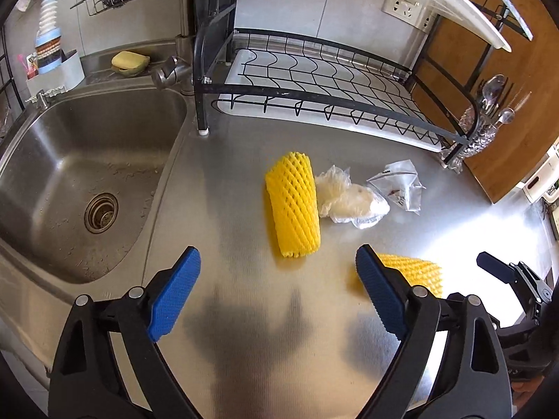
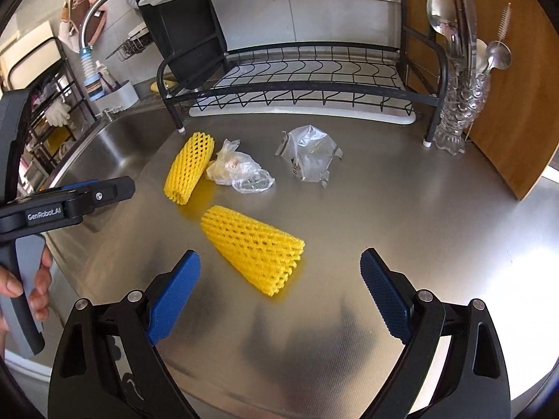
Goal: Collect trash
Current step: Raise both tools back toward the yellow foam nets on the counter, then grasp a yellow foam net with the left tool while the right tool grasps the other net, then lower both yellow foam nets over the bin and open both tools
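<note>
Four pieces of trash lie on the steel counter. A yellow foam net sleeve (image 1: 293, 206) (image 2: 188, 167) rests left of a crumpled clear plastic bag (image 1: 349, 197) (image 2: 237, 171). A torn silvery wrapper (image 1: 398, 183) (image 2: 309, 155) lies further right. A second yellow net sleeve (image 2: 253, 248) (image 1: 415, 272) lies nearest. My left gripper (image 1: 277, 293) is open above bare counter, short of the first sleeve. My right gripper (image 2: 279, 293) is open too, just short of the second sleeve, nothing between its fingers.
A steel sink (image 1: 87, 181) lies to the left, with a faucet (image 1: 174, 70) behind it. A black dish rack (image 1: 314, 80) (image 2: 300, 80) stands at the back. A glass holder with cutlery (image 2: 461, 111) and a wooden board (image 2: 506, 80) are at the right.
</note>
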Motion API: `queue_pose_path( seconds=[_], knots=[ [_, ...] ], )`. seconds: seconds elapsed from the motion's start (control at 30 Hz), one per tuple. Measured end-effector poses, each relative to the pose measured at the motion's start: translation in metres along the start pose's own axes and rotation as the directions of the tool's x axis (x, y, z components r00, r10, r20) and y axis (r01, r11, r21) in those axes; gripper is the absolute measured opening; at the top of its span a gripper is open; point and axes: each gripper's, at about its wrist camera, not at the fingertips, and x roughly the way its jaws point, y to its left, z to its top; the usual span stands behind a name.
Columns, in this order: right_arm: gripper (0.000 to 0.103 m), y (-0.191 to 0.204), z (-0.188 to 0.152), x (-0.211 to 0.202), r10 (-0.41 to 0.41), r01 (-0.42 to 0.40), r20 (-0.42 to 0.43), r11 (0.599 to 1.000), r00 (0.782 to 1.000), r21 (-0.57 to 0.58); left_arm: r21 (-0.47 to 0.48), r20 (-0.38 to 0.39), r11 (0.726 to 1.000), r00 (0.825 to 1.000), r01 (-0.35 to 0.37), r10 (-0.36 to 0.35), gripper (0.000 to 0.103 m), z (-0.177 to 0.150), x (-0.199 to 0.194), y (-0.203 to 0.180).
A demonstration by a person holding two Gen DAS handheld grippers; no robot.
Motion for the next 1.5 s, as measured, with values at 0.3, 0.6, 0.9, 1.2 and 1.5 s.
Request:
queue_pose_path(
  seconds=[0.3,0.6,0.9,1.2,1.5],
  knots=[
    [0.082,0.006,0.012,0.044,0.024,-0.028,-0.048,0.995,0.999,-0.1,0.008,-0.095,1.0,0.995,0.017,-0.016,0.057,0.016,0.059,-0.005],
    [0.018,0.001,0.008,0.055,0.053,-0.06,-0.074,0.994,0.996,-0.09,0.028,-0.091,0.999,0.996,0.026,-0.024,0.014,0.013,0.057,-0.008],
    [0.011,-0.001,0.002,0.03,0.073,-0.074,-0.042,0.997,0.996,-0.021,0.05,-0.024,0.998,0.999,0.032,-0.031,0.013,-0.002,0.009,-0.009],
    [0.011,0.026,-0.016,-0.029,0.054,-0.052,0.04,0.998,0.998,-0.039,0.075,0.027,0.995,0.998,0.058,-0.06,0.013,-0.046,-0.06,-0.011],
    [0.011,0.047,-0.081,-0.097,0.004,-0.005,0.061,1.0,0.998,0.017,0.133,-0.002,0.984,0.993,0.117,-0.117,0.013,-0.126,-0.11,-0.024]
  ],
)
